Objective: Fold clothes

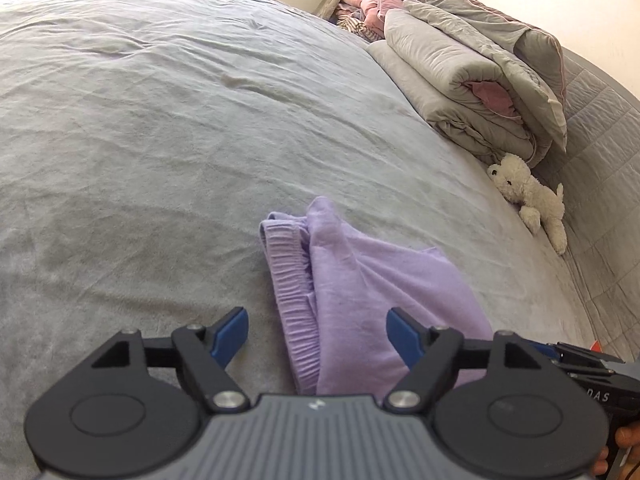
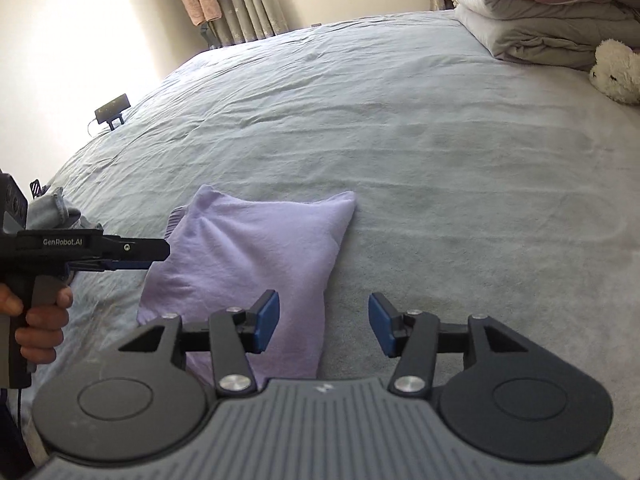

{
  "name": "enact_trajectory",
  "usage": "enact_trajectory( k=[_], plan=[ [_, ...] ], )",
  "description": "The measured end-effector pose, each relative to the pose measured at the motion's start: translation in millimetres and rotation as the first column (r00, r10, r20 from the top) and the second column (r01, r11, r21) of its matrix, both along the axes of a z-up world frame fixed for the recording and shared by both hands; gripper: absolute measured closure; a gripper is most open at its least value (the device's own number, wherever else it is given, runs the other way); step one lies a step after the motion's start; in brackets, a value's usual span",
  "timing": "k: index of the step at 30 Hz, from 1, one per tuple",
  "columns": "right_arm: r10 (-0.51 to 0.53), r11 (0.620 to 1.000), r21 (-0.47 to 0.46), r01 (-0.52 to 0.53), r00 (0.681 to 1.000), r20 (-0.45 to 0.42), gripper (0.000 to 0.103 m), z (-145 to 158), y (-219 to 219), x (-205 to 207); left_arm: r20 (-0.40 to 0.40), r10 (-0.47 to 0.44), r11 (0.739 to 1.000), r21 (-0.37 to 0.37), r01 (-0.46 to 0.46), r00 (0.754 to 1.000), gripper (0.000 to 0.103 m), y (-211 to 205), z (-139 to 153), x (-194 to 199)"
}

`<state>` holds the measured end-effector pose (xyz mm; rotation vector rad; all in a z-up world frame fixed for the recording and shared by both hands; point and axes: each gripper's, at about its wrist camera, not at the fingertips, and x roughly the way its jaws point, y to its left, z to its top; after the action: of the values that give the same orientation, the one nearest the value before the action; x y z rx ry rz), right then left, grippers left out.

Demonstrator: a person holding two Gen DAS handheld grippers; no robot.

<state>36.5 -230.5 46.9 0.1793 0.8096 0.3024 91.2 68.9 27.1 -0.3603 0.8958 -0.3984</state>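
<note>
Currently we have both grippers released: the left gripper (image 1: 316, 336) and the right gripper (image 2: 324, 322) stand with jaws apart, gripping nothing. The lilac garment (image 2: 248, 256) lies folded on the grey bed cover (image 2: 440, 160). We judge one fold complete; next, we select an edge and regrasp.
</note>
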Motion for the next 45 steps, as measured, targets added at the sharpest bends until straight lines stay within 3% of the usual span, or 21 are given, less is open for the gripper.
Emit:
enact_trajectory(
  k=[6, 7, 8, 9, 13, 15, 17, 18, 21, 24, 30, 34, 36, 37, 39, 41, 43, 45],
  plan=[
    [-0.049, 0.997, 0.063, 0.052, 0.997, -0.051, 0.047, -10.7, -0.7, 15.8, 0.035, -0.029, 0.999, 0.046, 0.028, 0.999, 0.019, -11.6, -3.0, 1.3],
    [-0.057, 0.996, 0.069, 0.061, 0.997, -0.056, 0.046, -12.8, 0.2, 18.4, 0.053, -0.039, 0.996, 0.079, 0.035, 0.998, 0.024, -15.9, -3.1, 0.6],
    [-0.065, 0.995, 0.075, 0.07, 0.996, -0.061, 0.046, -14.9, 1.1, 20.9, 0.069, -0.049, 0.993, 0.109, 0.041, 0.996, 0.043, -19.9, -3.3, 0.1],
    [-0.074, 0.994, 0.081, 0.079, 0.996, -0.059, 0.045, -16.2, 2.2, 23.2, 0.074, -0.052, 0.993, 0.113, 0.044, 0.996, 0.049, -21.3, -4.1, 0.6],
    [-0.087, 0.989, 0.115, 0.091, 0.995, -0.04, 0.041, -18.7, 4.8, 26.7, 0.056, -0.03, 0.998, 0.065, 0.026, 0.998, 0.051, -15.8, -6.7, 5.6],
    [-0.084, 0.989, 0.12, 0.087, 0.996, -0.025, 0.041, -20.7, 8.3, 26.2, 0.042, -0.014, 0.999, 0.037, 0.012, 0.999, 0.059, -11.6, -7.6, 7.3],
    [-0.097, 0.99, 0.101, 0.097, 0.995, -0.008, 0.06, -20.9, 12.6, 24.9, 0.035, -0.002, 1.0, 0.017, 0.001, 0.999, 0.072, -8.9, -8.7, 8.3],
    [-0.098, 0.989, 0.111, 0.098, 0.995, -0.004, 0.08, -20.6, 14.3, 24.5, 0.032, 0.004, 1.0, 0.003, -0.004, 0.999, 0.074, -7.6, -8.9, 8.5],
    [-0.1, 0.991, 0.091, 0.095, 0.994, 0.045, 0.086, -12.2, 21.4, 19.6, 0.037, 0.009, 1.0, -0.013, -0.009, 0.999, 0.087, -7.0, -2.2, 5.6],
    [-0.077, 0.995, 0.067, 0.069, 0.99, 0.12, 0.088, 7.3, 24.4, 9.7, 0.03, 0.01, 0.999, -0.053, -0.009, 0.999, 0.088, -4.6, 12.9, -1.5],
    [-0.059, 0.997, 0.059, 0.05, 0.983, 0.171, 0.09, 35.4, 8.6, -16.0, 0.006, -0.04, 0.993, -0.112, 0.041, 0.999, 0.088, -8.8, 26.3, -18.0],
    [-0.111, 0.994, -0.012, 0.112, 0.989, 0.097, 0.09, 17.0, -3.9, -11.5, -0.025, -0.111, 0.99, -0.087, 0.108, 0.993, 0.086, -28.7, 15.4, -16.2],
    [-0.139, 0.987, -0.07, 0.143, 0.988, 0.062, 0.09, 4.8, -5.8, -3.8, -0.042, -0.097, 0.994, -0.063, 0.094, 0.994, 0.075, -28.9, 9.6, -14.3],
    [-0.146, 0.985, -0.084, 0.15, 0.988, 0.049, 0.09, 0.1, -6.9, -0.9, -0.051, -0.084, 0.995, -0.059, 0.081, 0.995, 0.063, -26.9, 7.0, -13.1],
    [-0.144, 0.985, -0.087, 0.147, 0.989, 0.04, 0.09, -3.0, -6.9, 1.4, -0.06, -0.052, 0.995, -0.091, 0.046, 0.997, 0.056, -16.4, 5.4, -10.4],
    [-0.132, 0.986, -0.099, 0.136, 0.99, 0.044, 0.089, -2.7, -4.7, 0.9, -0.073, -0.026, 0.992, -0.122, 0.017, 0.997, 0.042, -8.2, 3.8, -7.8],
    [-0.122, 0.984, -0.122, 0.128, 0.991, 0.054, 0.085, -1.3, -1.8, -1.3, -0.084, -0.022, 0.99, -0.139, 0.01, 0.996, 0.035, -6.5, 1.1, -6.1],
    [-0.118, 0.981, -0.146, 0.126, 0.991, 0.065, 0.081, -0.2, 0.4, -4.1, -0.096, -0.03, 0.989, -0.149, 0.015, 0.995, 0.035, -9.4, -2.1, -4.9]
  ],
)
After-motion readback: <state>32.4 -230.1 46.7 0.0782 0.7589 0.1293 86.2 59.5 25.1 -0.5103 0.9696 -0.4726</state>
